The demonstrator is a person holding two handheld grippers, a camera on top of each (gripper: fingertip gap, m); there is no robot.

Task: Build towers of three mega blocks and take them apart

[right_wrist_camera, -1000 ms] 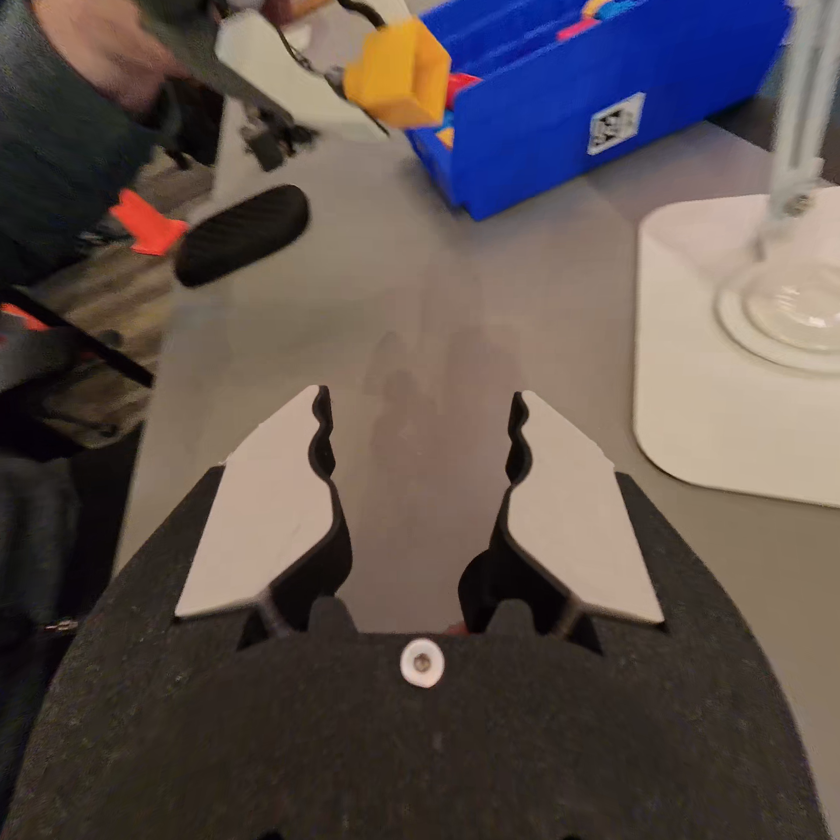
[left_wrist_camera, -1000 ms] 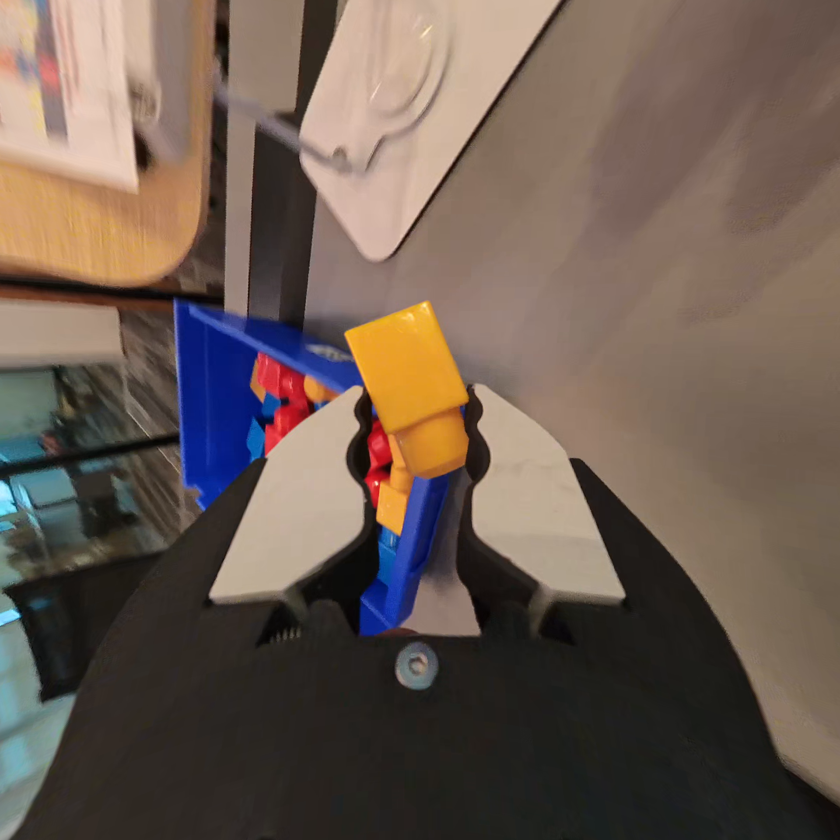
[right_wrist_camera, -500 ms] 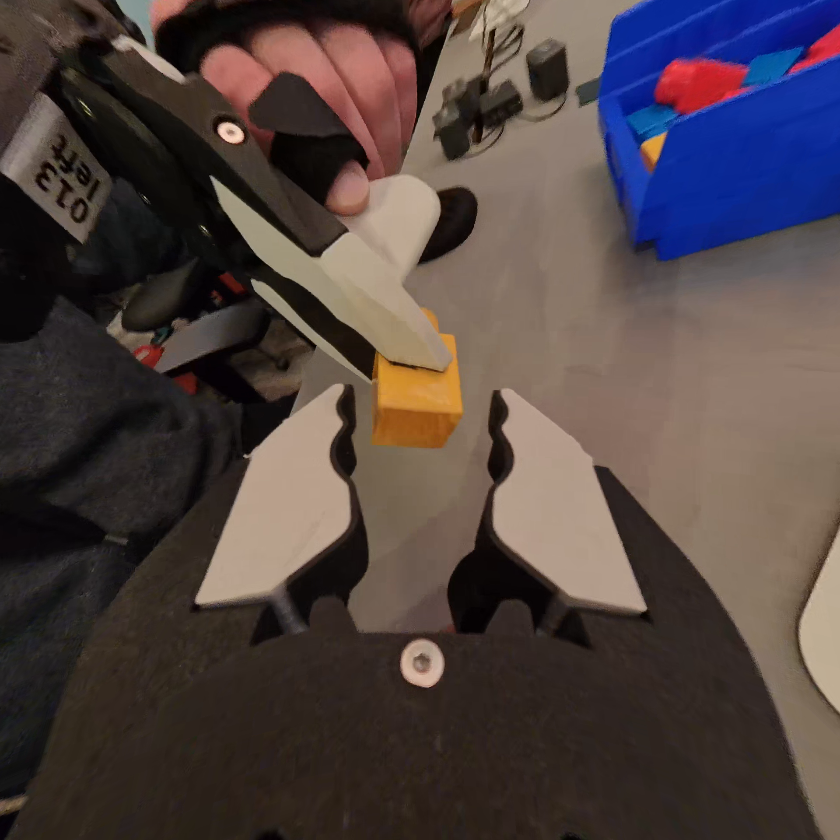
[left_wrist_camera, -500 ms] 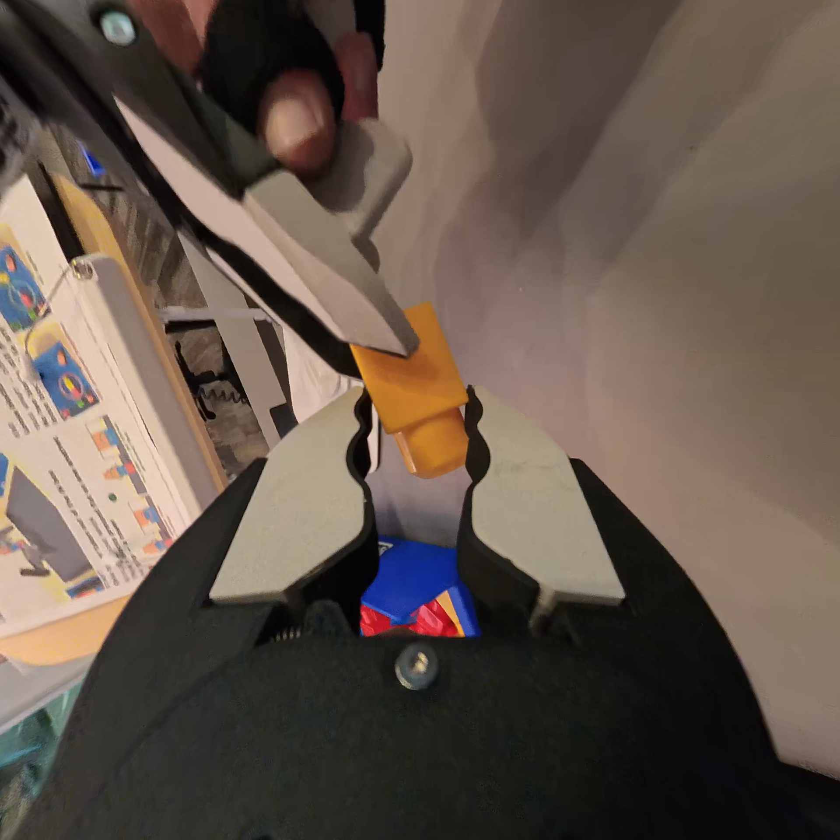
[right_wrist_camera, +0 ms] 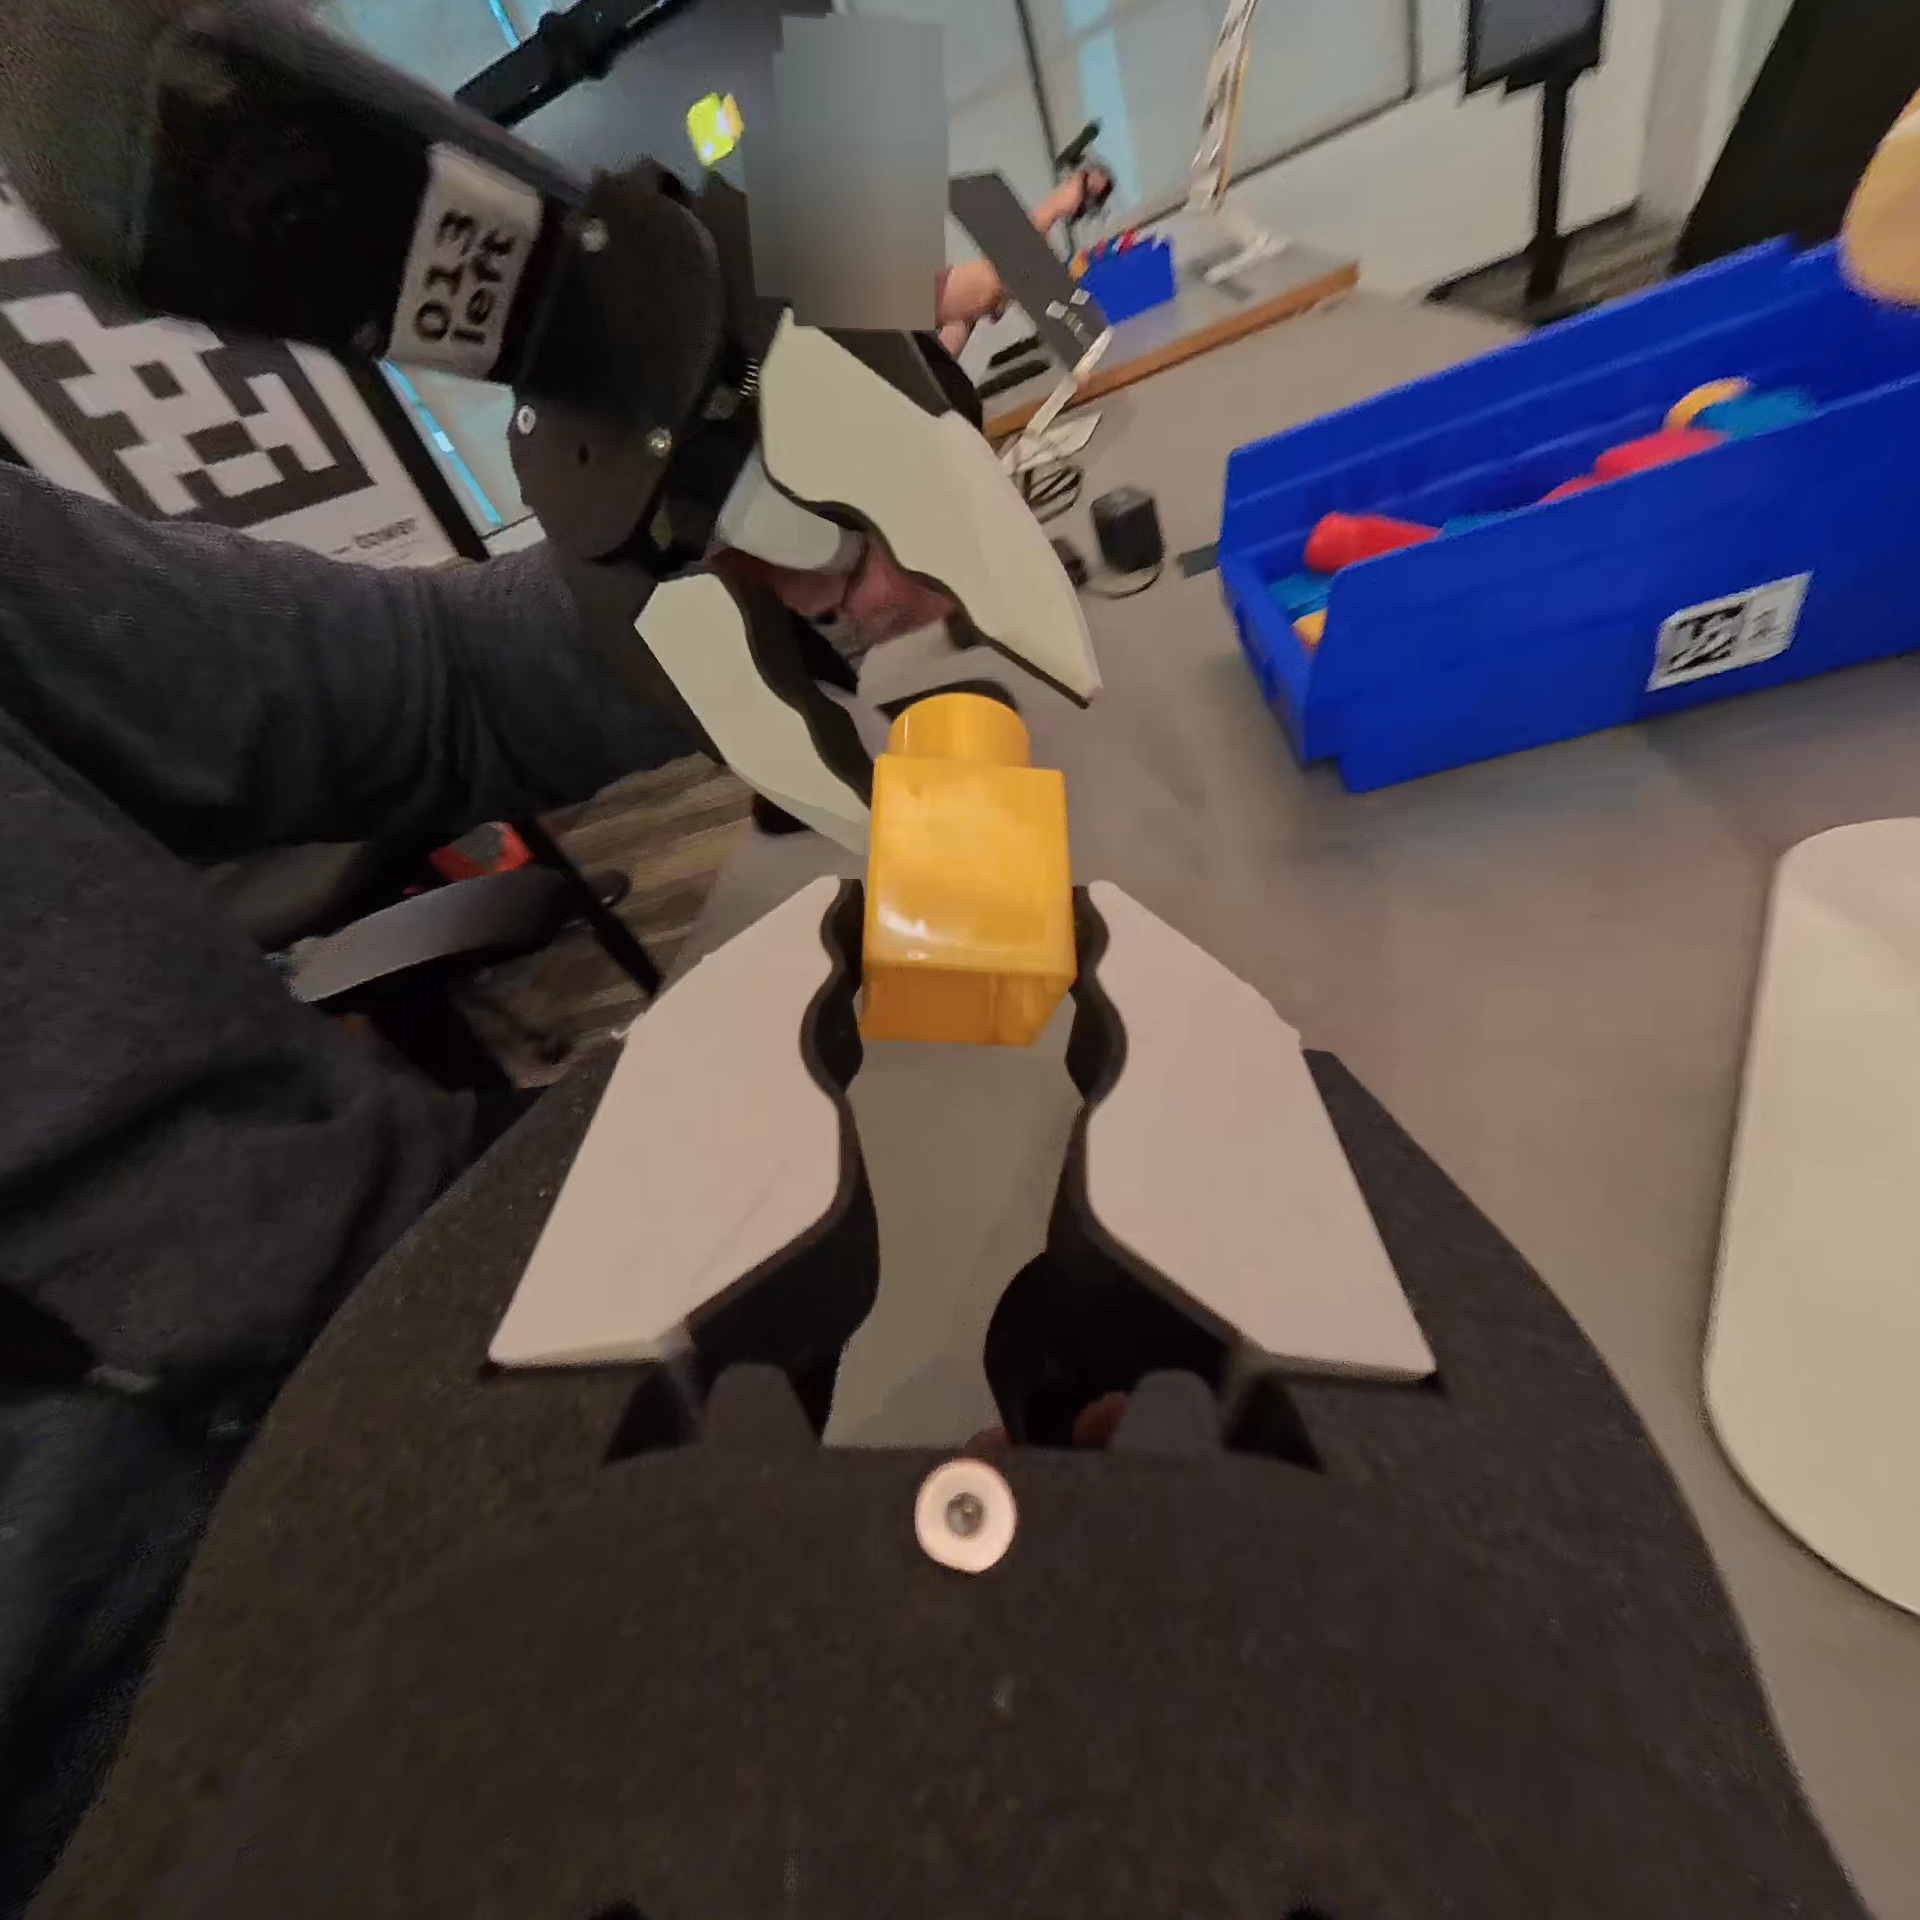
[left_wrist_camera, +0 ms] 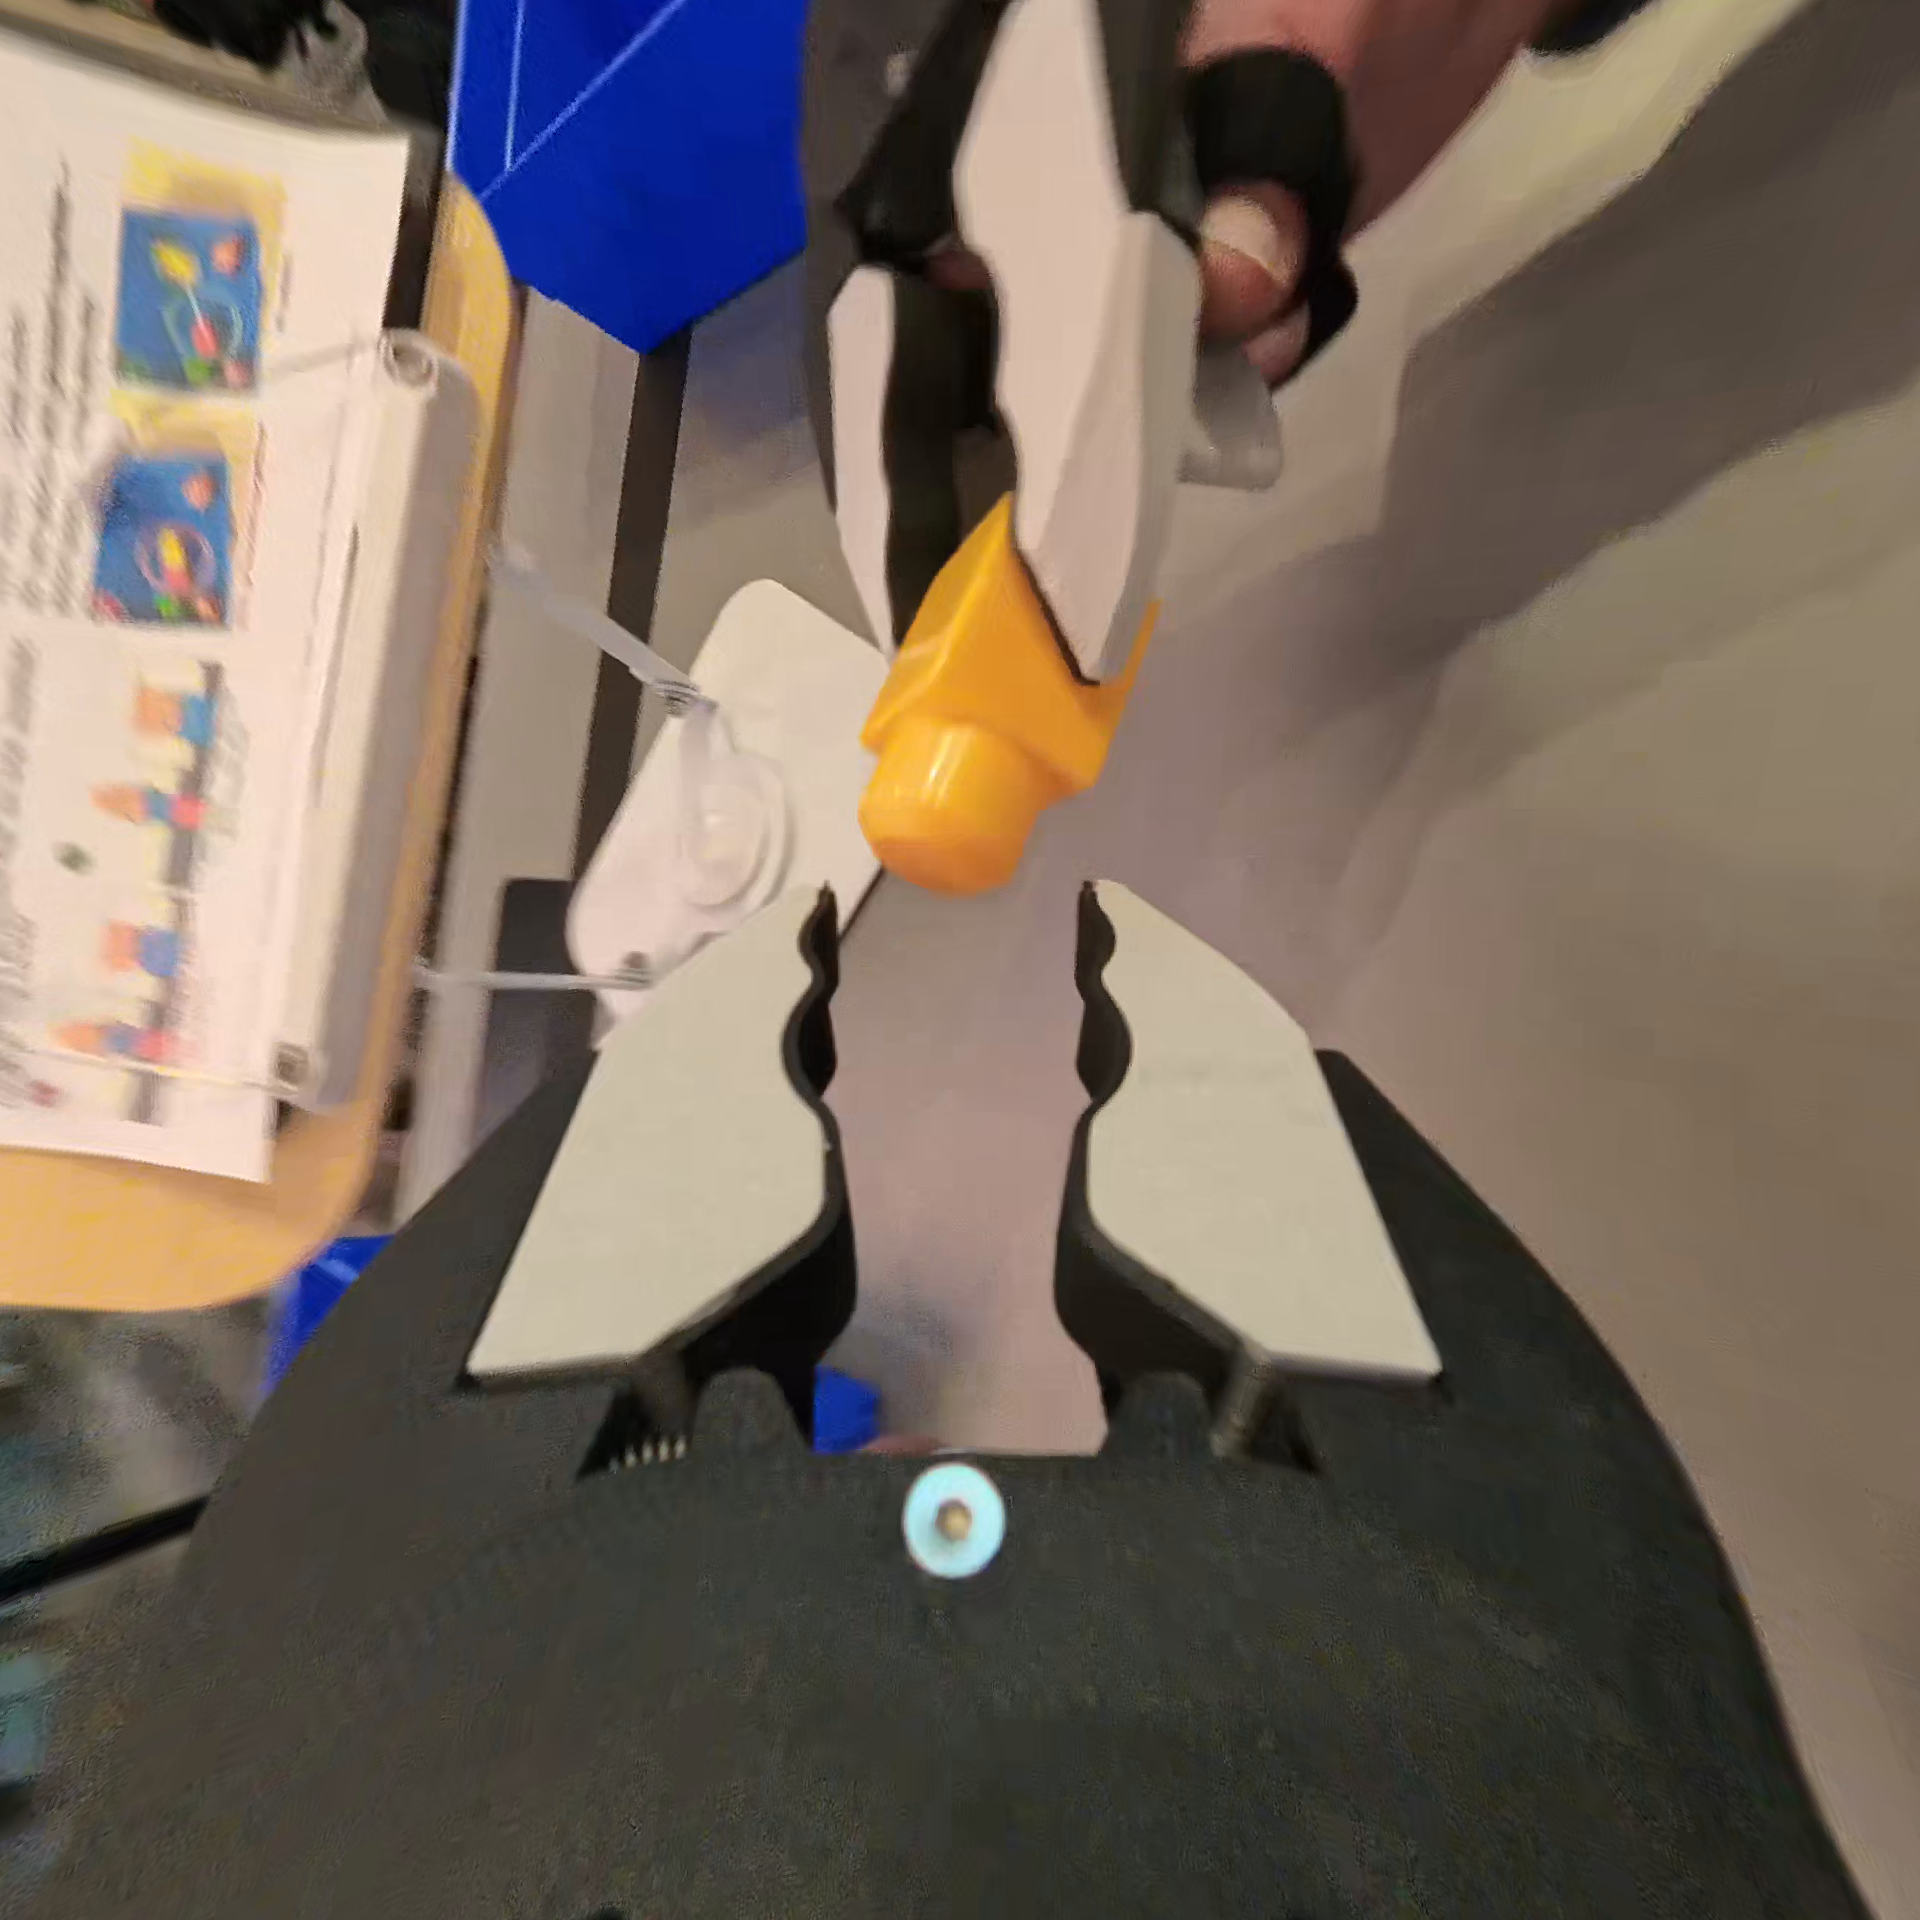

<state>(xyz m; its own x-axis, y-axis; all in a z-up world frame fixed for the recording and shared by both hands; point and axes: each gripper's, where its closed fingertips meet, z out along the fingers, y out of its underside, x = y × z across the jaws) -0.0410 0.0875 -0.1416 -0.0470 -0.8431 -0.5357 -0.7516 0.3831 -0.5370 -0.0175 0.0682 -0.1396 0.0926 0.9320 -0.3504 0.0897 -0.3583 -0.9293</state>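
A smooth grey worktop (right_wrist_camera: pixel 1403 935) carries the scene, with an office room behind it: another desk, dark stands and a large black-and-white coded panel (right_wrist_camera: pixel 177 416) at the left. Toward the worktop's far right edge sits a blue bin (right_wrist_camera: pixel 1558 644) holding red, blue and yellow blocks. A white base plate (right_wrist_camera: pixel 1818 1195) lies at the right edge, apart from the bin, and bare grey surface stretches between them. In the left wrist view a printed sheet (left_wrist_camera: pixel 156 623) rests on a tan desk (left_wrist_camera: pixel 156 1226) beyond the worktop's edge.

The yellow block (right_wrist_camera: pixel 966 904) is held in the air above the worktop's near left edge, stud pointing away from the right gripper (right_wrist_camera: pixel 966 935), whose fingers are clamped on the block's two sides. The left gripper (left_wrist_camera: pixel 956 914) has its fingers spread apart with nothing between them; its tips sit just beside the block's stud
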